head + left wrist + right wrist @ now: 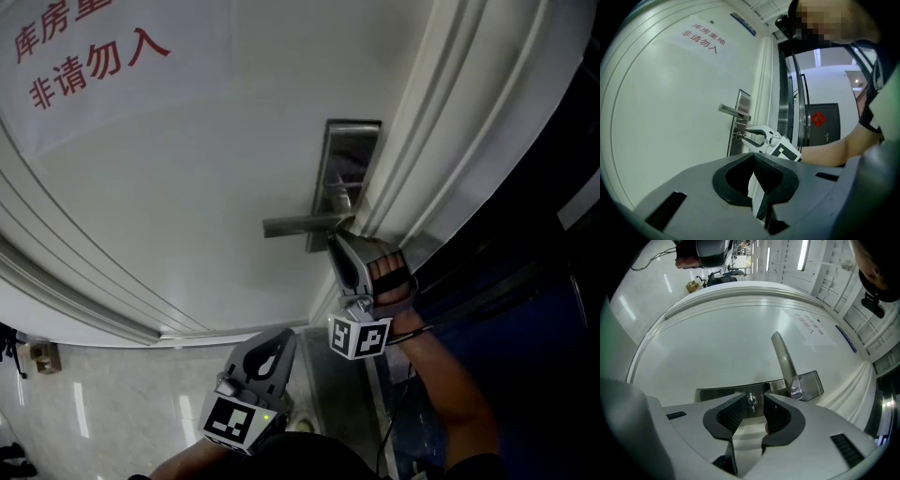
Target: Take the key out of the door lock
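Observation:
A small silver key (751,401) sticks out of the cylinder in the steel lock plate (717,393), below the lever handle (783,361). My right gripper (754,399) is open, with one jaw on each side of the key and not closed on it. In the head view the right gripper (337,242) reaches the lower end of the lock plate (351,159) and hides the key. From the left gripper view, the right gripper (749,136) shows open at the key (738,136). My left gripper (277,345) hangs lower and apart from the door, shut and empty.
The white door (206,187) carries a sign with red lettering (84,56). The door frame (441,141) runs along the right, with a dark opening beyond. Tiled floor (94,398) lies below. A dark door with a red ornament (818,119) stands far behind.

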